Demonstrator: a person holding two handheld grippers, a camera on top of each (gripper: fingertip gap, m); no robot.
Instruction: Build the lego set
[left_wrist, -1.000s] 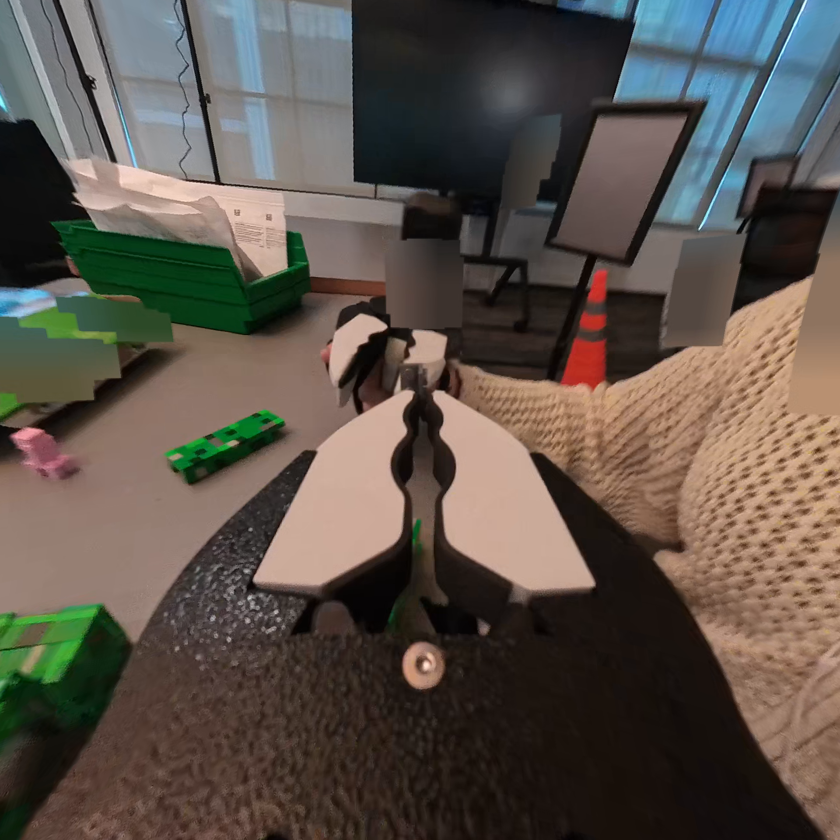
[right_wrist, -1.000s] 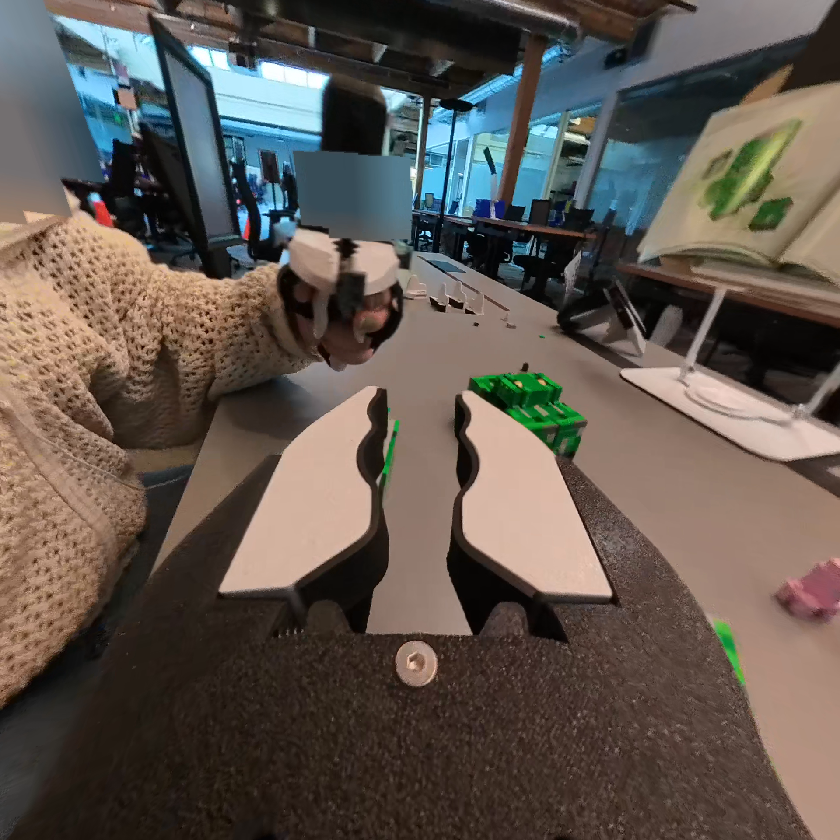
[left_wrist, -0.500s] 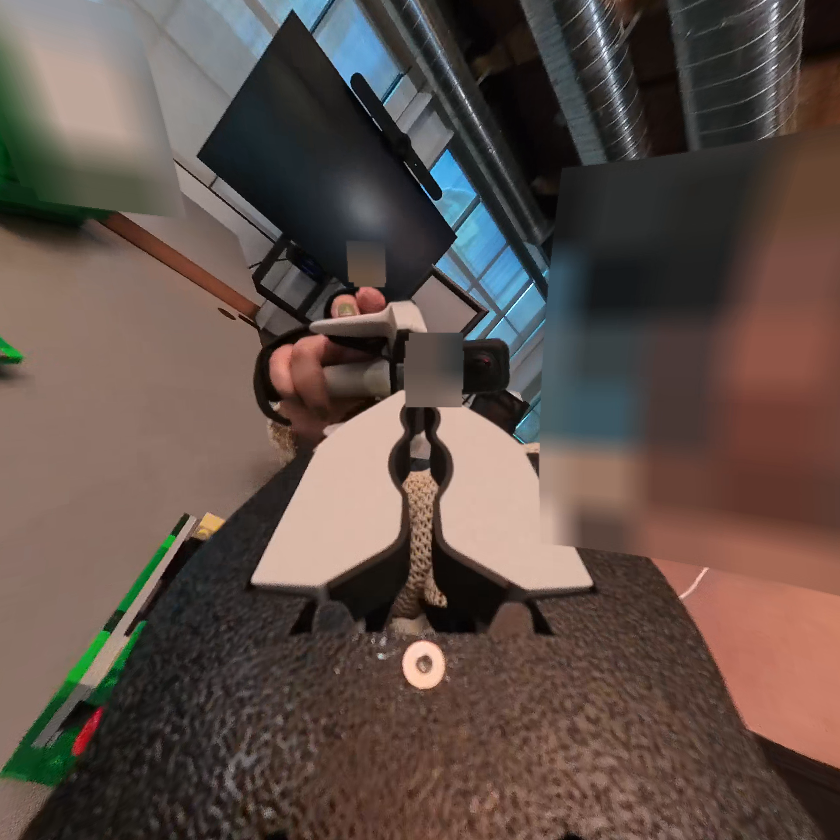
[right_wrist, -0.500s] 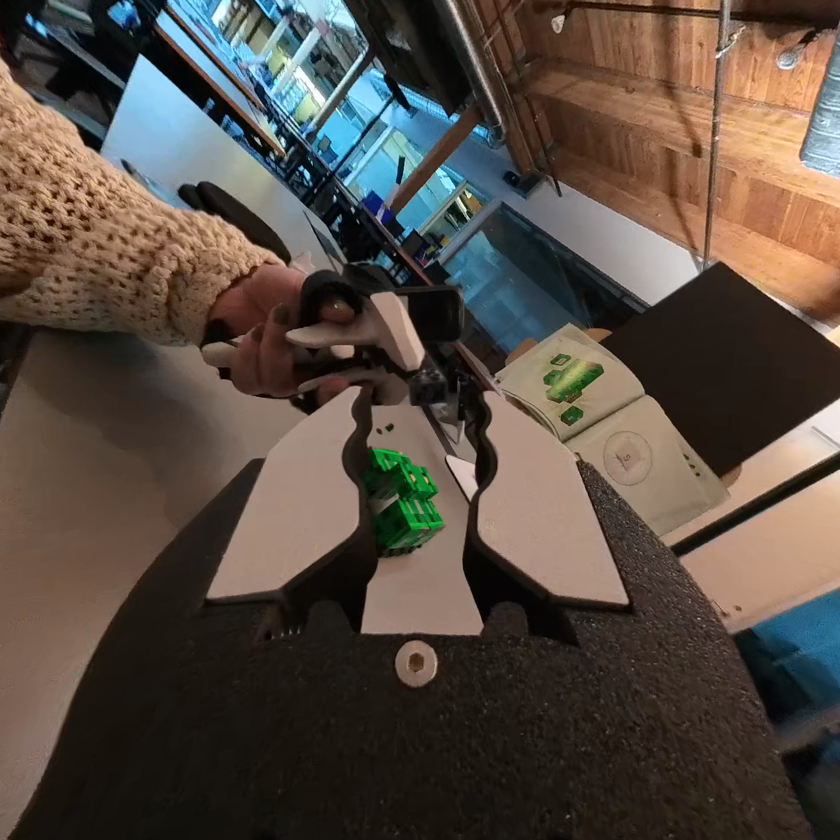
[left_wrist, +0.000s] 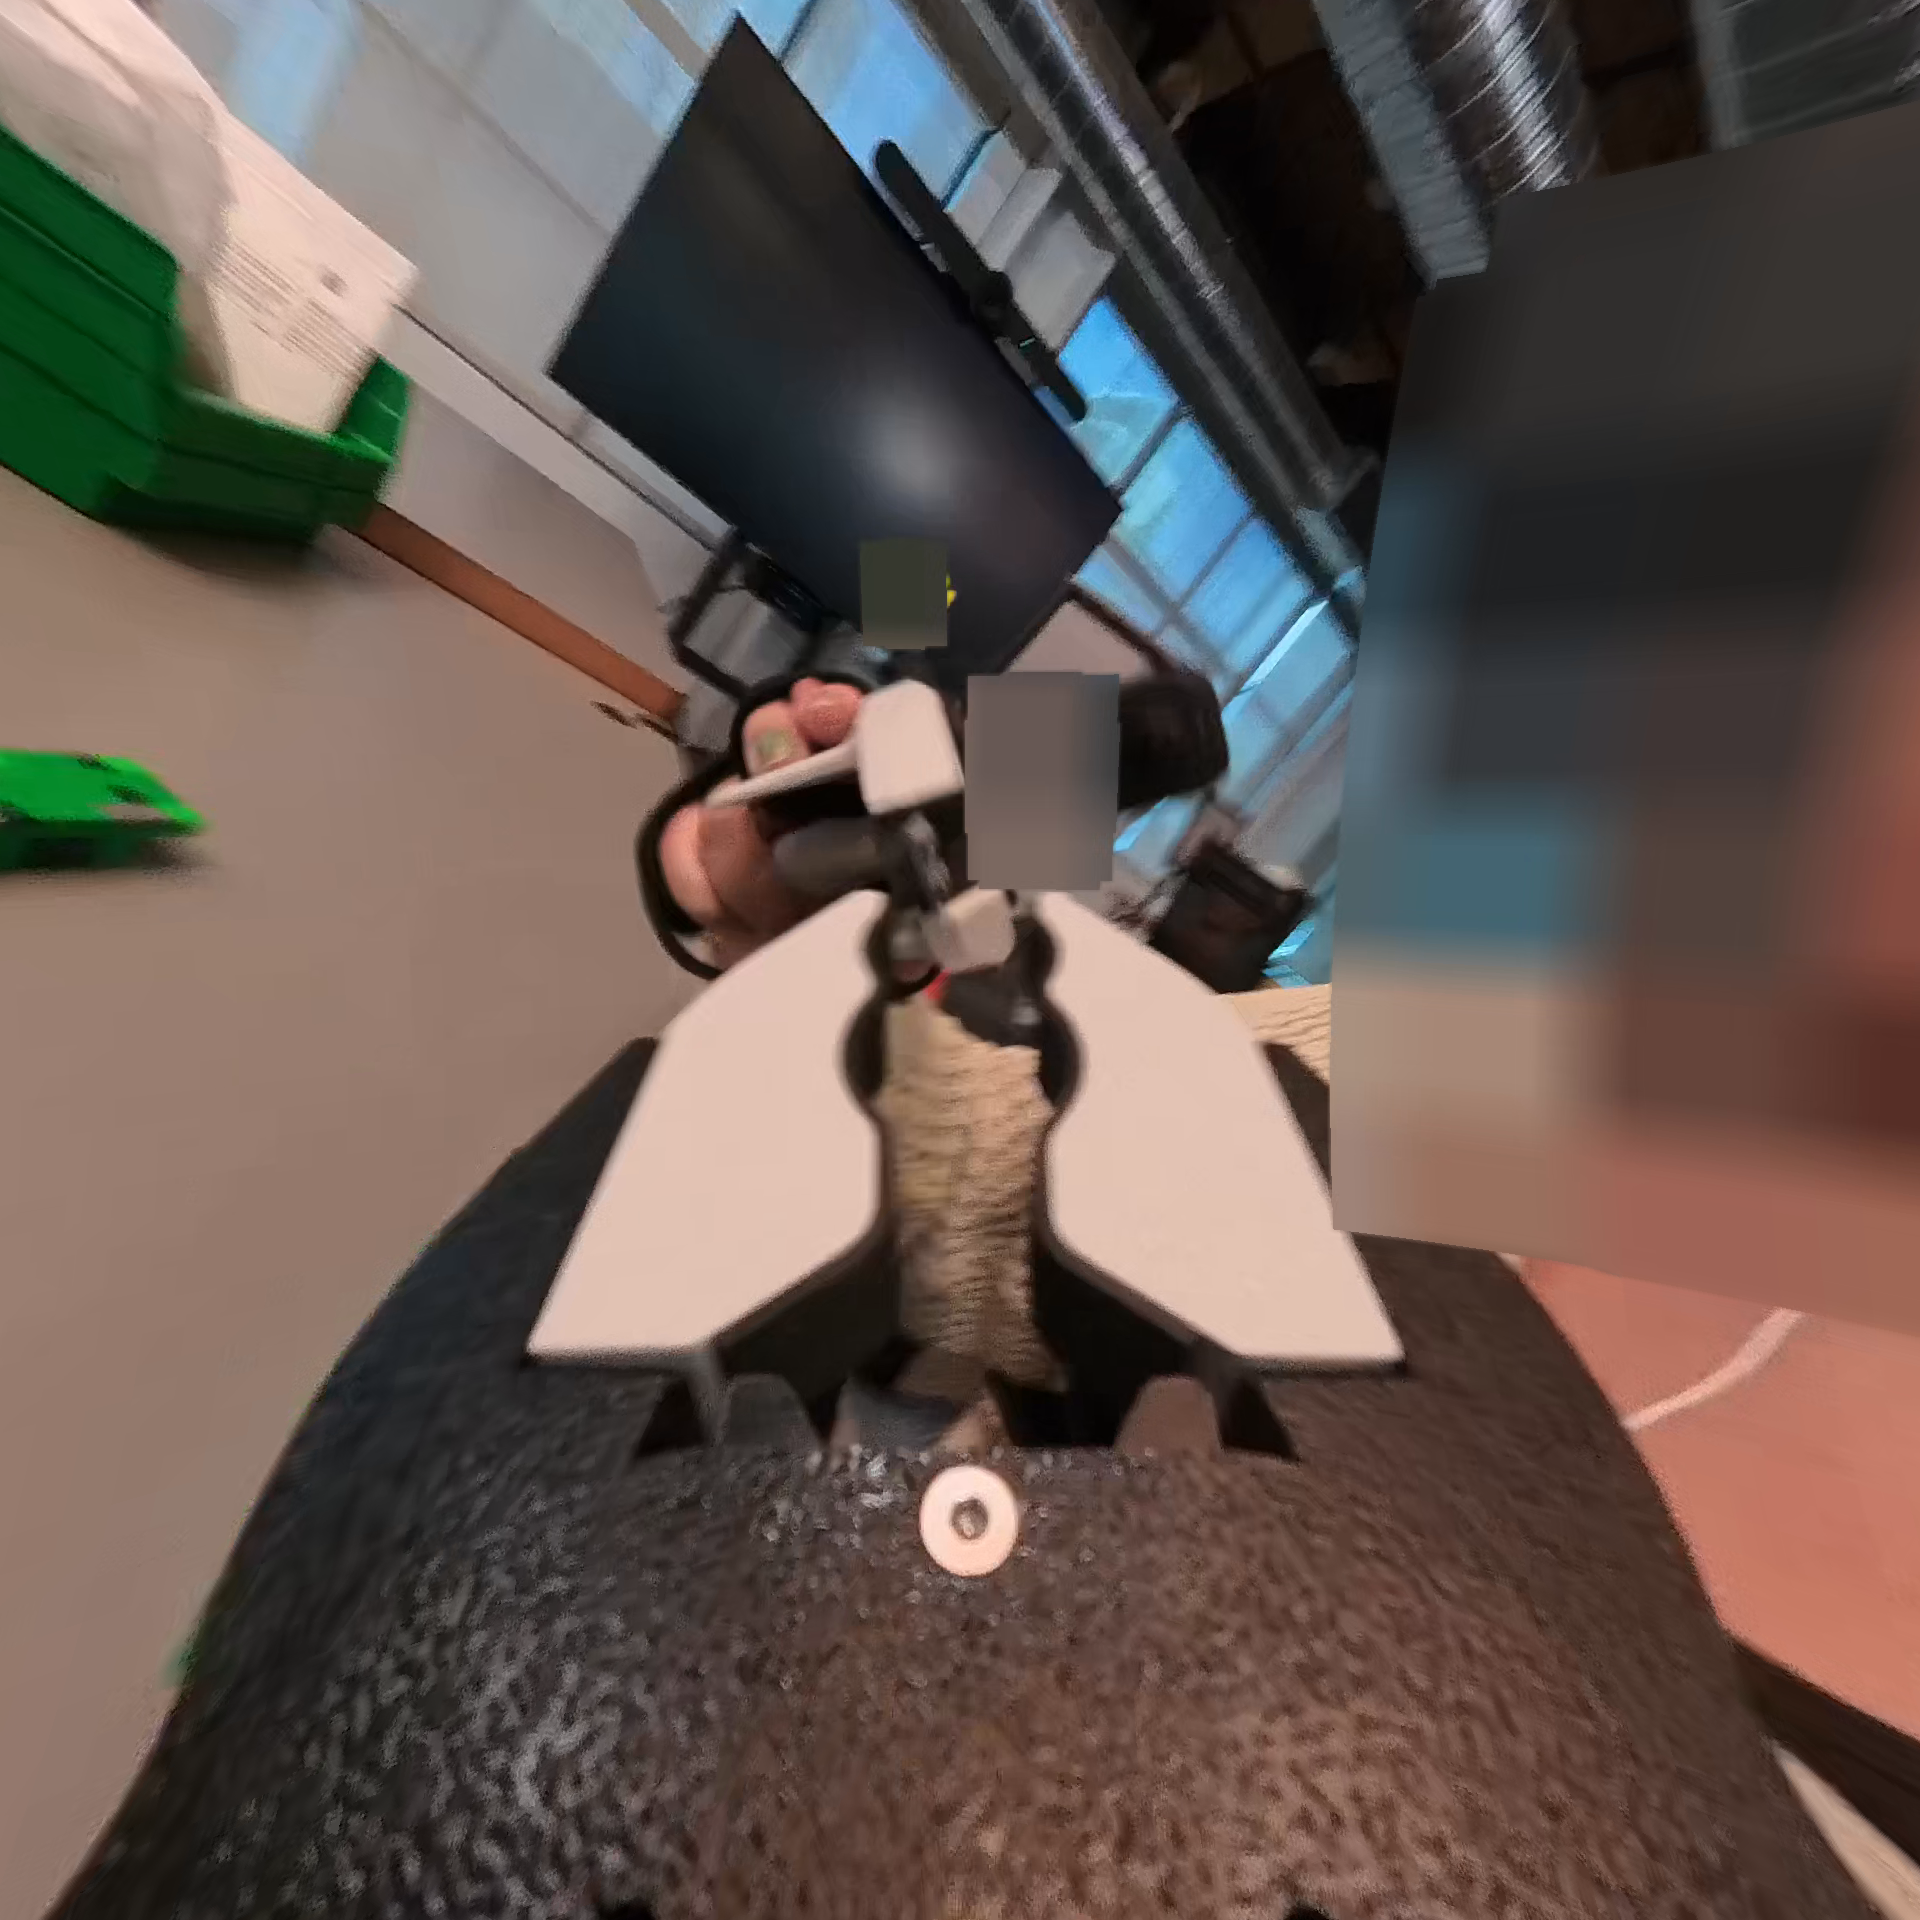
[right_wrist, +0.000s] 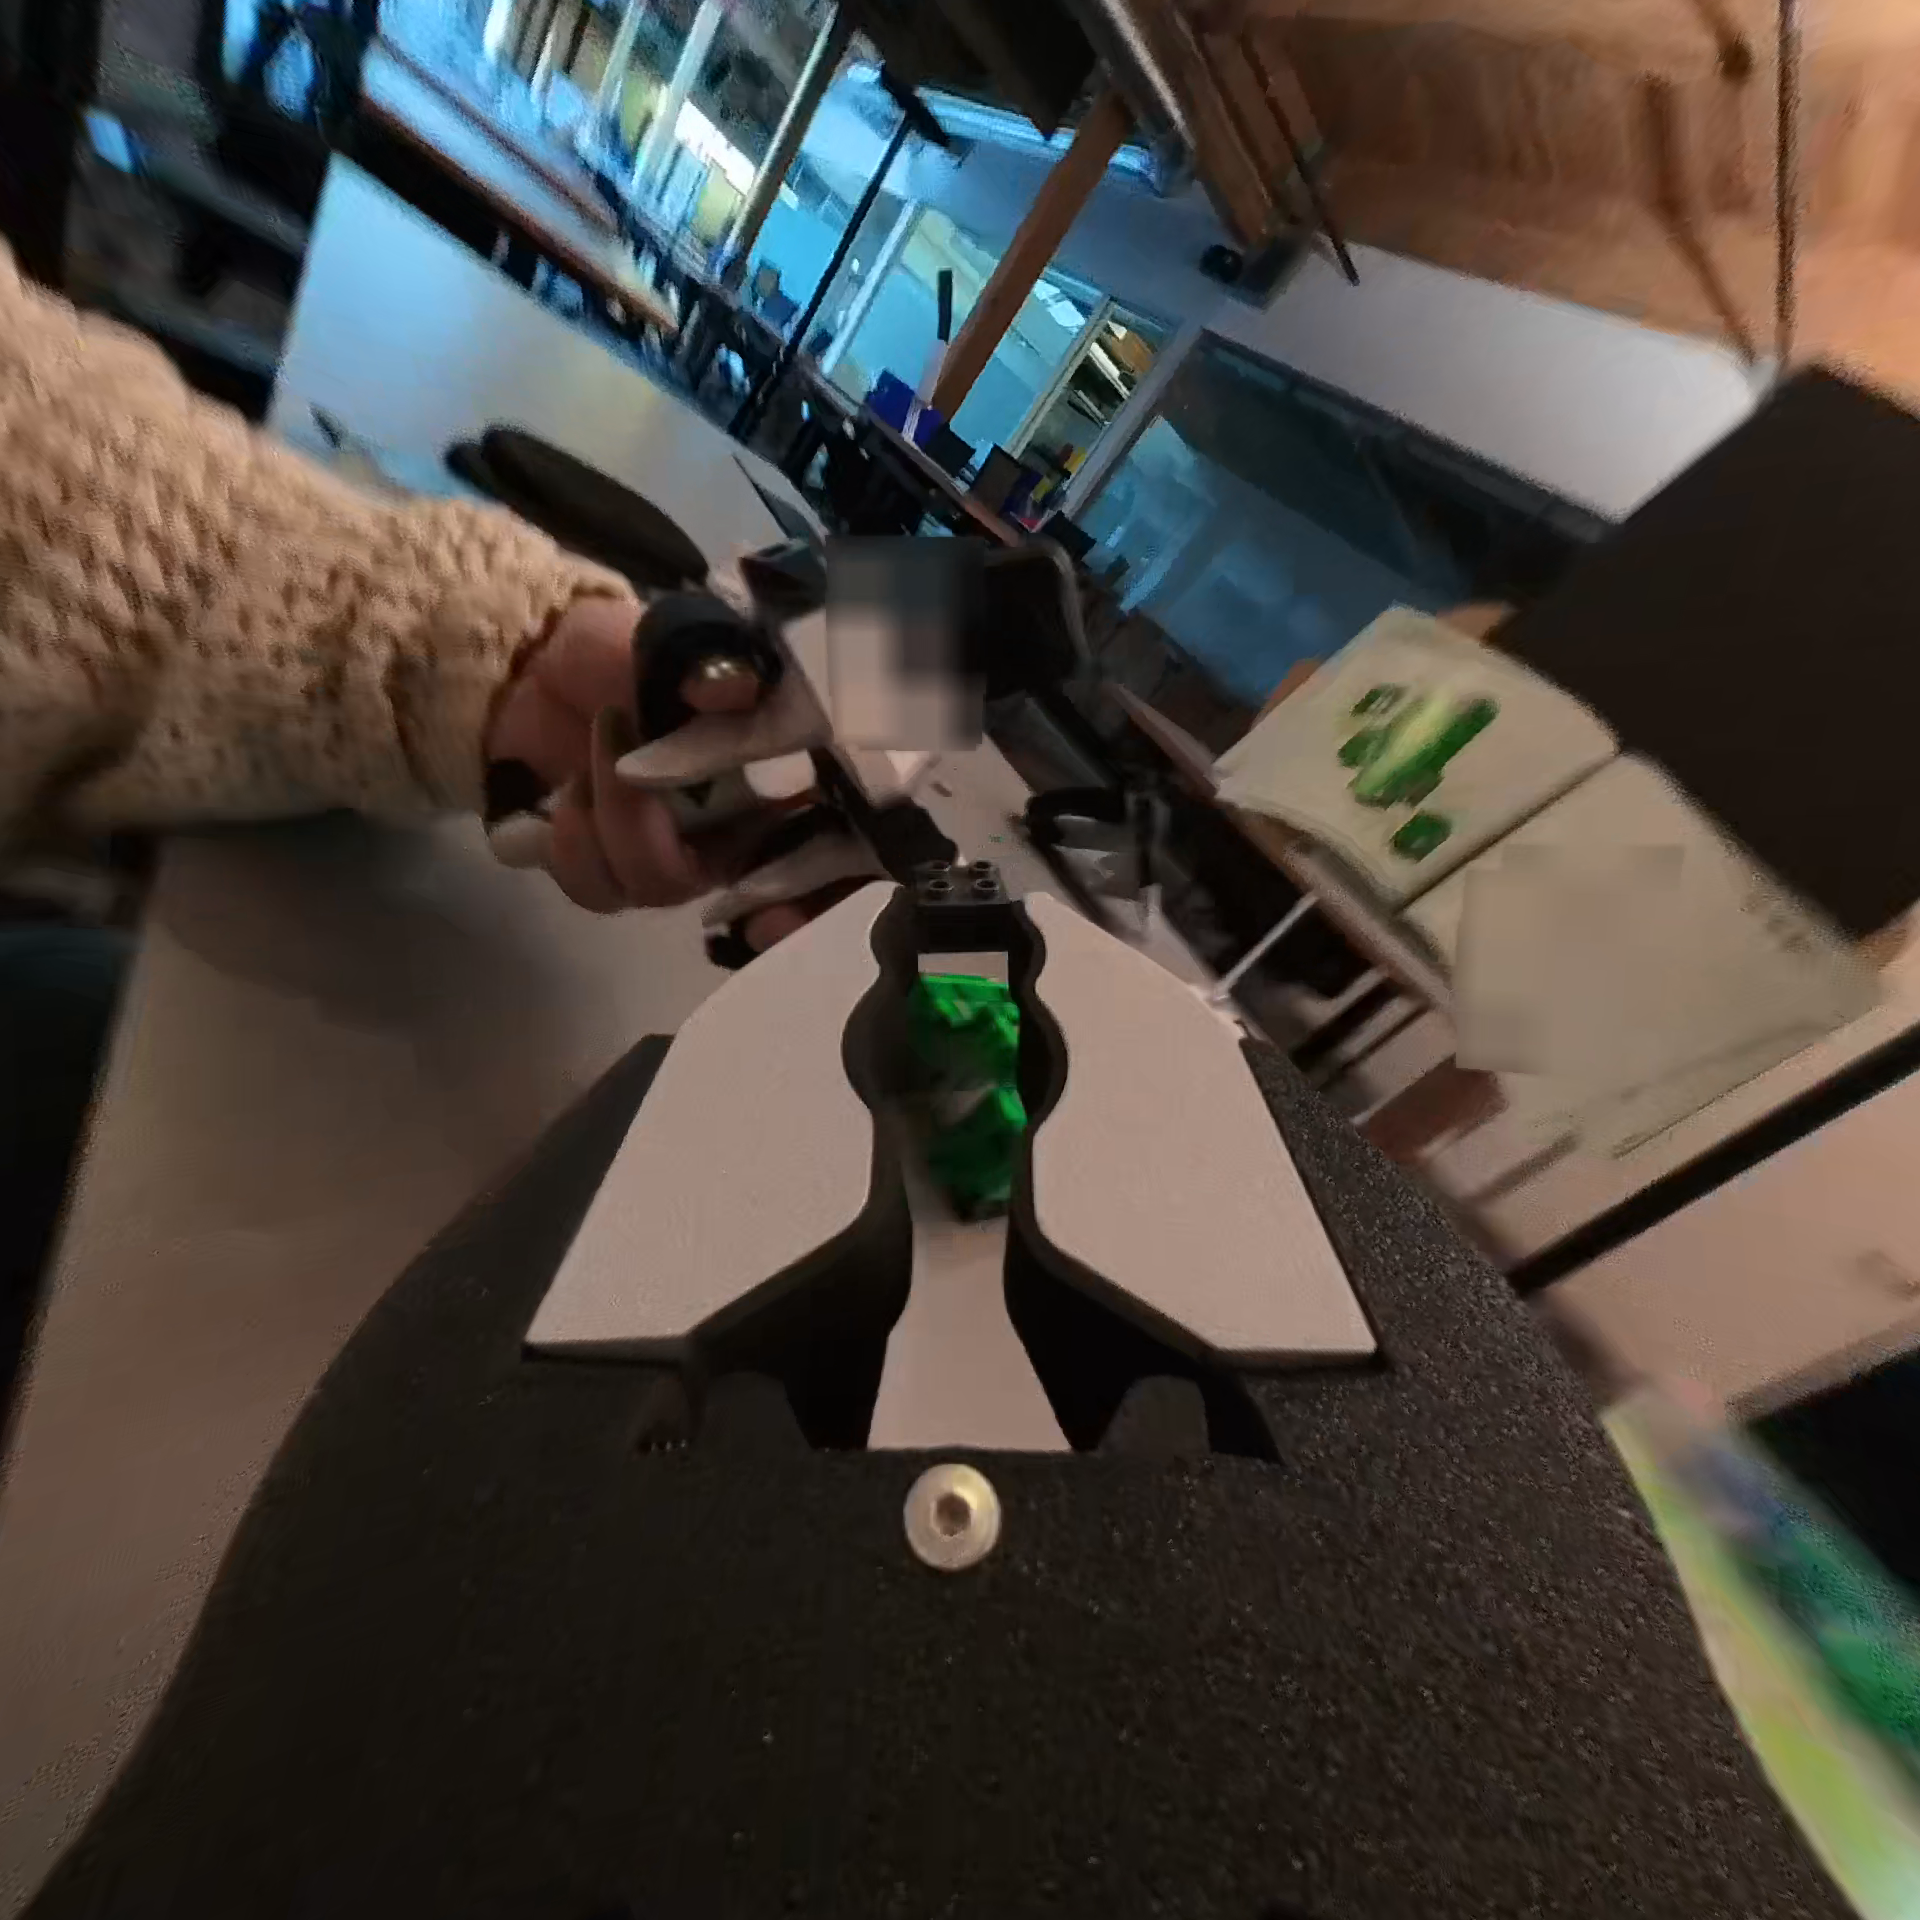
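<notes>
My right gripper (right_wrist: 961, 920) is shut on a small black studded brick (right_wrist: 961, 883), held at its fingertips above the grey table. My left gripper (left_wrist: 956, 925) is open with its fingers a brick's width apart. It faces the right gripper head-on and their tips almost meet. The hand (left_wrist: 748, 831) holding the right gripper shows just beyond the left fingertips. A green lego build (right_wrist: 966, 1091) sits on the table below the right fingers. The hand with the left gripper (right_wrist: 623, 748) is close behind the black brick.
An open instruction booklet (right_wrist: 1403, 748) stands on a holder at the right. A loose green lego piece (left_wrist: 83, 800) lies on the table at the left. A green bin with papers (left_wrist: 156, 416) and a dark monitor (left_wrist: 831, 364) are behind. A cream sweater sleeve (right_wrist: 208, 582) crosses the left side.
The left gripper, shut before, has opened. The right gripper, open before, has closed on the black brick at the meeting point. Both grippers have tilted up off the table.
</notes>
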